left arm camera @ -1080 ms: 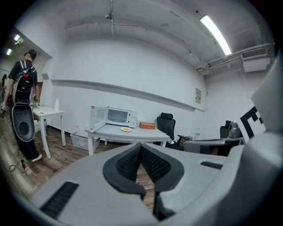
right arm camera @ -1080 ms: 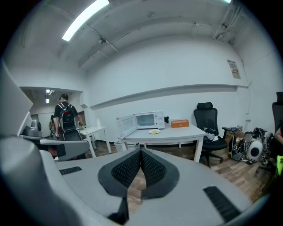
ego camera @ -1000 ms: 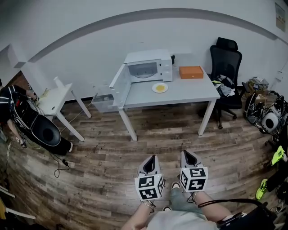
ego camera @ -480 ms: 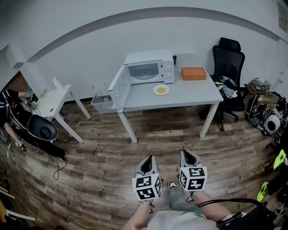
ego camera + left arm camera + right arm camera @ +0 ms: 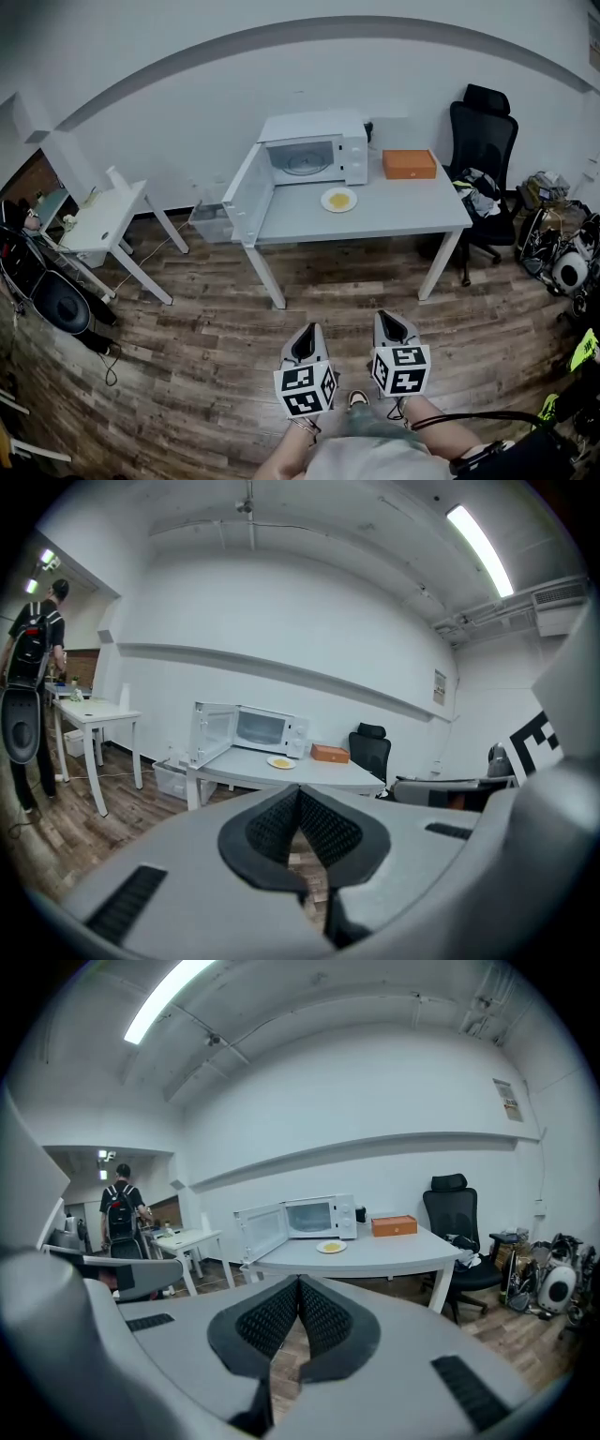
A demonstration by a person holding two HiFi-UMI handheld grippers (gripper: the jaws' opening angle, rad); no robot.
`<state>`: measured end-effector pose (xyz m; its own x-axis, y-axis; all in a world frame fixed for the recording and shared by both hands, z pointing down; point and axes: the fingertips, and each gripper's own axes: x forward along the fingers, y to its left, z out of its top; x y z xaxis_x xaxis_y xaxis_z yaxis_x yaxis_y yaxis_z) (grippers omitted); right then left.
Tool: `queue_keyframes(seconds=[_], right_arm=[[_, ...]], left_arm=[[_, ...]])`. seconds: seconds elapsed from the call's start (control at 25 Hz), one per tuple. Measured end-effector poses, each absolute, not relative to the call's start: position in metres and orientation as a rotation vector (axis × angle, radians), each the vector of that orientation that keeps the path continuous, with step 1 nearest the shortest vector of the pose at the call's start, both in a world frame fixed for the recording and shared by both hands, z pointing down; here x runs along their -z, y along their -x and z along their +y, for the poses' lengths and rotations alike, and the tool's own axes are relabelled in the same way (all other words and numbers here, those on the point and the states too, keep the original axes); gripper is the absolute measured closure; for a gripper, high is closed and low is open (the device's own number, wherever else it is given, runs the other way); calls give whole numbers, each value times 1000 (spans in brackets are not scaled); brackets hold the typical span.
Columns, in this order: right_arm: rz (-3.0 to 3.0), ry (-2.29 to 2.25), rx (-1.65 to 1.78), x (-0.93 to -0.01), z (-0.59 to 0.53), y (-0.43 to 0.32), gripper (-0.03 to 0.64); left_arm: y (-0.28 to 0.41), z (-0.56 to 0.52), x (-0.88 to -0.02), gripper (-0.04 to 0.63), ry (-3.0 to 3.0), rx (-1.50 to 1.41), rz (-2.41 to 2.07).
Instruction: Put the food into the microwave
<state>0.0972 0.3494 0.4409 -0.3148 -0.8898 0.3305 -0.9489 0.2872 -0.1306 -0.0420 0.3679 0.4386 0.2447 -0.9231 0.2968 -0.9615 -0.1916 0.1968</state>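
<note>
A white microwave (image 5: 314, 150) stands at the back of a grey table (image 5: 394, 214), its door (image 5: 246, 195) swung wide open to the left. In front of it lies a white plate with yellow food (image 5: 338, 199). Both grippers hang low over the wooden floor, well short of the table. The left gripper (image 5: 314, 330) and the right gripper (image 5: 386, 319) are shut with nothing held. The left gripper view shows its shut gripper (image 5: 300, 794) below the distant microwave (image 5: 262, 729) and plate (image 5: 280, 761). In the right gripper view the gripper (image 5: 300, 1283) points toward the microwave (image 5: 319, 1217) and plate (image 5: 331, 1247).
An orange box (image 5: 410, 164) sits on the table right of the microwave. A black office chair (image 5: 480, 141) stands at the table's right end, with bags (image 5: 558, 248) beyond it. A small white table (image 5: 103, 216), a person (image 5: 33, 272) and a plastic bin (image 5: 214, 217) are at the left.
The table and microwave have shifted slightly right and nearer in the head view. The person at the left has moved further toward the frame edge. Both grippers stay shut, side by side.
</note>
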Motion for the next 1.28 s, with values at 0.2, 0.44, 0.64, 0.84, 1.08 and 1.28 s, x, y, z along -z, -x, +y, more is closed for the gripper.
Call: queue_keyframes(seconds=[0.2,0.44,0.64,0.84,1.08,1.28], right_arm=[[-2370,-1694,-437,-439,318,-99,601],[-2372,-1689,-487,-441,286,-106,600],[-2373,-1662,-509,-447,265,-108,601],[-2376,-1652,-555,-453,237,-111,601],[-2397,-1624,-565,-454,206,-111,601],[-2410,-1599,-569,-455,182,-112,601]], left_arm=[[39,337,-437,594,-2180,-150,-1747],[33,305,-442,594,-2154,-161,-1740],[27,282,-450,593,-2136,-182,-1732],[22,255,-448,594,-2141,-192,-1742],[21,224,-446,592,-2130,-183,-1767],[17,204,-447,594,-2121,-181,-1781]])
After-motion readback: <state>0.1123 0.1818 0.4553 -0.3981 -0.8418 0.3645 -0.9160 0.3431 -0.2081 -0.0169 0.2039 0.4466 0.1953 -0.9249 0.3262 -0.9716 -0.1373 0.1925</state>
